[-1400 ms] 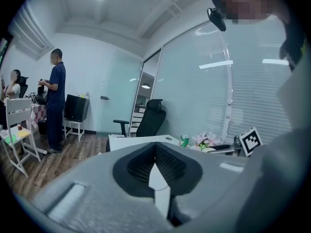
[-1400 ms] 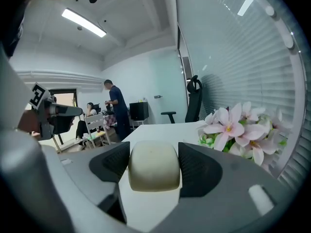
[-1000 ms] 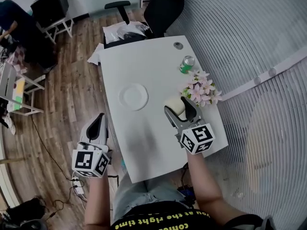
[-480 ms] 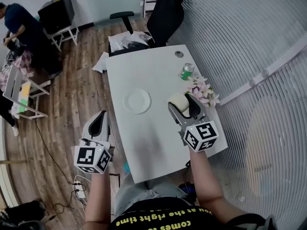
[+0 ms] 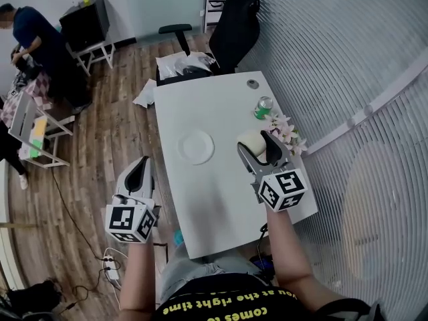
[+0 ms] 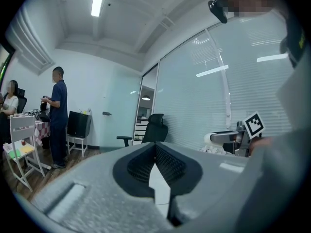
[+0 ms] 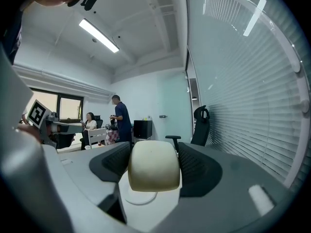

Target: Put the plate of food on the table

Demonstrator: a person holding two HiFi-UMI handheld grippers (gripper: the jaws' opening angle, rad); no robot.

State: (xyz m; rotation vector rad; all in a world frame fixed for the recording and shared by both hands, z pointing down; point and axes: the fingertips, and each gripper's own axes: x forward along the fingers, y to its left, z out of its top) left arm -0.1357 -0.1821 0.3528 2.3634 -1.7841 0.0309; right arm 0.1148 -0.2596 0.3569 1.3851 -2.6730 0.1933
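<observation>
Shifted only a little vs 1 s ago: found right gripper (image 5: 256, 146) w/ its load a touch further right in head view. Found white round plate (image 5: 197, 146) and white rectangular tabletop (image 5: 214, 199) slid the same way in frame, so prob. head motion more than gripper travel. Read gap between load and plate as approx. unchanged. Picked up a standing person in dark-blue top (image 5: 33, 29) at far upper left, less in view before. Found left gripper (image 5: 139, 164) in same pose as before, off tabletop's left edge over wood floor (image 5: 100, 132), jaws closed together w/ nothing between them per left gripper view.

Saw right gripper's jaws clamped on a cream-coloured rounded bun (image 7: 153, 165), pressed at both sides. Placed it above tabletop, just right of plate and near pink flower bunch (image 5: 284, 127). Noted green drink can (image 5: 263, 107) beyond flowers. Found plate lying flat and bare at mid-tabletop, i.e. already set down.

Judged bun light, soft, easily dented: best held across its widest sides w/ min. squeeze, as gripped at this moment. Judged plate stiff, smooth, prob. slippery, maybe breakable (couldn't tell material): take by rim only, keep level. Reckoned remaining step was to lower bun onto plate.
</observation>
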